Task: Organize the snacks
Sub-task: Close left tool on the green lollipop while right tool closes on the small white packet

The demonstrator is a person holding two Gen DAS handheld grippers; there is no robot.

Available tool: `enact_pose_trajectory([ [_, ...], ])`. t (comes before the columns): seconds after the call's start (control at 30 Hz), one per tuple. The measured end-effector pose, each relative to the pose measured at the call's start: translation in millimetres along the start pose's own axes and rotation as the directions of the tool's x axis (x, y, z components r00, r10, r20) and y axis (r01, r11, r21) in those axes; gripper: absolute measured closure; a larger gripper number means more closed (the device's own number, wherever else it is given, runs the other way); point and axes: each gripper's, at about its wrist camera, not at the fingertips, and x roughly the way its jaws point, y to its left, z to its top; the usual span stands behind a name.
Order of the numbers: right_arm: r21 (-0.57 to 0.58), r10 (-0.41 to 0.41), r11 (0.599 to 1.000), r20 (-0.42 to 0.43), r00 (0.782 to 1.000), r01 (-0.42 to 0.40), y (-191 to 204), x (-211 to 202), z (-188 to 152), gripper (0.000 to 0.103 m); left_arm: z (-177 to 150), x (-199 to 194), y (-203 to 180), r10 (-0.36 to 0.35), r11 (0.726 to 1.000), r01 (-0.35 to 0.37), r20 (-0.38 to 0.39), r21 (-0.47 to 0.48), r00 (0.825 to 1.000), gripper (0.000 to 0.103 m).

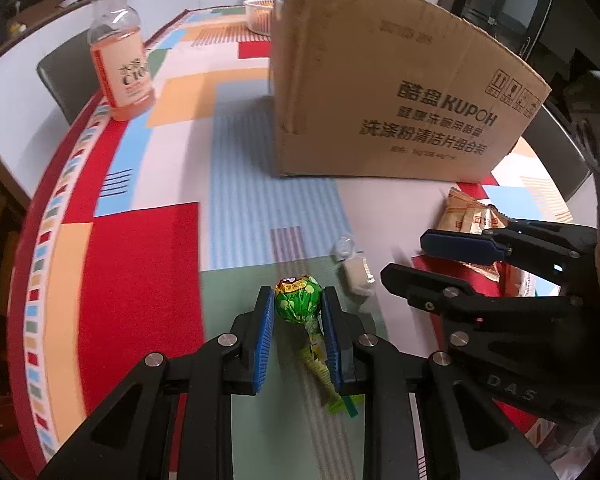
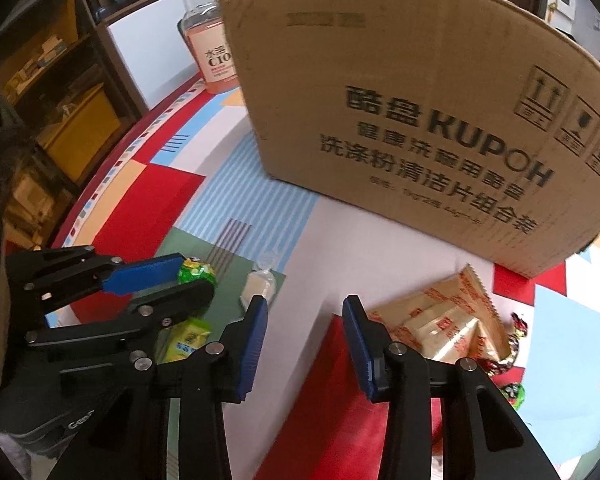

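The work surface was a table covered by a cloth (image 1: pixel 148 240) patterned in red, blue, orange and green blocks, with shelving and dark furniture behind. A large cardboard box (image 1: pixel 380 92) printed "KUPOH" stood upright toward the far side. A clear bottle (image 1: pixel 118 60) of pale orange drink stood upright well to the left of the box, near the table edge.

The left gripper (image 1: pixel 298 312) was nearly closed, its blue pads pressed on either side of a green-wrapped lollipop (image 1: pixel 296 296); the stick end trailed back between the fingers over the green block of cloth. A small clear-wrapped white sweet (image 1: pixel 356 276) lay just beside it to the right.

The right gripper (image 2: pixel 304 316) stood partly open with nothing between its pads, above bare cloth. Tan snack packets (image 2: pixel 448 312) lay immediately right of its right finger, in front of the box. Dark-wrapped sweets (image 2: pixel 514 360) lay beyond those packets. No contact with the packets could be confirmed.
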Motion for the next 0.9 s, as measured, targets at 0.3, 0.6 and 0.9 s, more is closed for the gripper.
enact_pose_trajectory([
  [0.3,-0.030,0.015,0.999,-0.029,0.999,-0.016,17,18,8,0.062,-2,-11,13,0.042,0.999,-0.041,0.028,-0.019,0.999,0.079],
  [0.6,-0.056,-0.021,0.998,-0.038,0.999,0.019,24,28,10,0.074,-3,-9,13,0.041,0.999,-0.040,0.028,-0.031,0.999,0.079],
  [0.9,-0.030,-0.012,0.999,-0.022,1.000,0.012,18,18,7,0.083,-3,-18,11,0.042,0.998,-0.040,0.049,-0.043,0.998,0.079],
])
